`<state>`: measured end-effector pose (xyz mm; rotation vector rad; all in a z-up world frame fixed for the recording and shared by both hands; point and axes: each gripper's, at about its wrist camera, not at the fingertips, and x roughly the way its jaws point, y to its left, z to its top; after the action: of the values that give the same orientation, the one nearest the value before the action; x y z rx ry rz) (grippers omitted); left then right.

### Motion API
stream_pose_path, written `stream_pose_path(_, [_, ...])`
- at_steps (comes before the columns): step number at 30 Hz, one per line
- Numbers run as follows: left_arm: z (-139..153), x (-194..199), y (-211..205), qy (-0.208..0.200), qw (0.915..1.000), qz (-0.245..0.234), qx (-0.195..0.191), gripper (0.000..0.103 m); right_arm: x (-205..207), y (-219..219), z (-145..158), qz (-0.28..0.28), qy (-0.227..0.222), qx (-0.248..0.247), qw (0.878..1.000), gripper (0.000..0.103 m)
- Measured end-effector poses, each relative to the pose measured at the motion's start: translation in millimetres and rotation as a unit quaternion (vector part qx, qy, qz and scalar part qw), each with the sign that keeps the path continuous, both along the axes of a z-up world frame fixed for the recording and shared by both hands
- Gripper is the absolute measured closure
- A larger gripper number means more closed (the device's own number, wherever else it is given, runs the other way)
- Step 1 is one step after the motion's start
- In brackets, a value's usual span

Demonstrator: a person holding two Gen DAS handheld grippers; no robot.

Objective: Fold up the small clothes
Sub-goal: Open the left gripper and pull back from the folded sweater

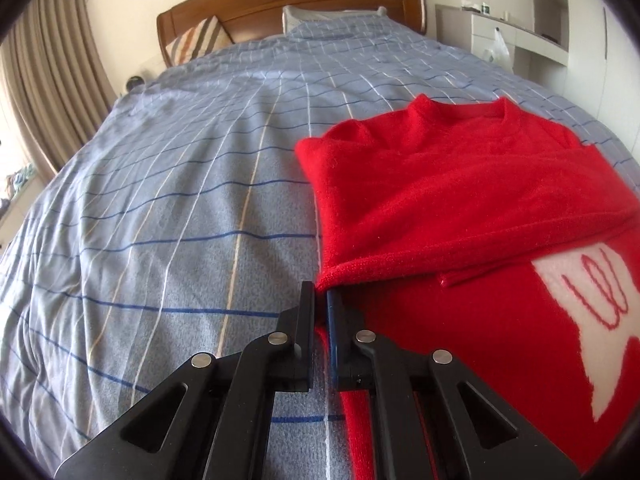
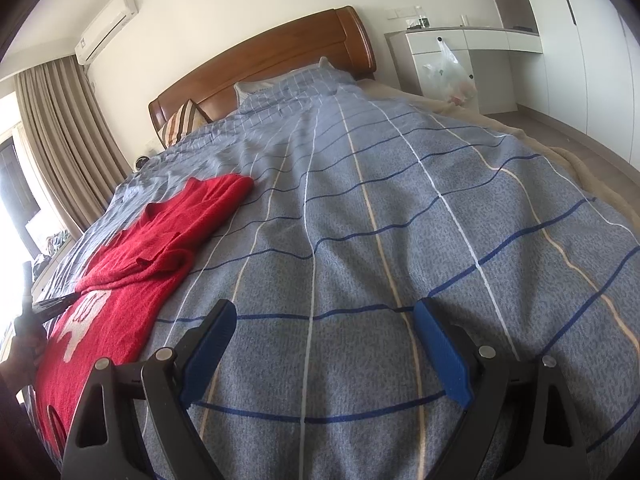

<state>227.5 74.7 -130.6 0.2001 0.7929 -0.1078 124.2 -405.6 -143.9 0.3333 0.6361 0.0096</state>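
Observation:
A small red sweater (image 1: 460,200) with a white patch (image 1: 592,320) lies on the blue checked bedspread (image 1: 180,200). Its left sleeve is folded across the chest. My left gripper (image 1: 322,296) is shut on the edge of that folded sleeve, at the sweater's left side. In the right wrist view the sweater (image 2: 132,280) lies at the far left. My right gripper (image 2: 324,320) is open and empty, low over the bare bedspread (image 2: 380,220), to the right of the sweater and apart from it.
A wooden headboard (image 1: 304,0) and a striped pillow (image 1: 200,38) are at the far end of the bed. Curtains (image 1: 52,88) hang on the left. A white dresser (image 2: 460,60) with a plastic bag stands on the right, past the bed's edge.

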Motion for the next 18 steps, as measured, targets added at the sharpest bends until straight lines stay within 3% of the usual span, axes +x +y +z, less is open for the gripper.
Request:
stream_pose_path(4, [3, -4, 8, 0.004, 0.9998, 0.015, -0.008, 0.084, 0, 0, 0, 0.000, 0.001, -0.001, 1.000, 0.013])
stream_pose_path(6, [8, -13, 17, 0.006, 0.9991, 0.036, -0.020, 0.053, 0, 1, 0, 0.000, 0.004, -0.003, 1.000, 0.013])
stream_pose_path(8, [16, -25, 30, 0.006, 0.9977, 0.056, -0.038, 0.038, 1, 1, 0, 0.000, 0.007, -0.007, 1.000, 0.013])
stream_pose_path(13, [39, -64, 54, 0.021, 0.9931, 0.095, -0.065, 0.031, 7, 9, 4, -0.002, 0.036, -0.031, 0.999, 0.013])
stream_pose_path(16, [58, -88, 57, 0.008, 0.9932, 0.105, -0.050, 0.022, 4, 22, 18, -0.001, 0.064, -0.079, 0.995, 0.013])
stream_pose_path(18, [69, -101, 57, -0.005, 0.9935, 0.110, -0.031, 0.017, -11, 32, 38, 0.013, 0.048, -0.112, 0.993, 0.013])
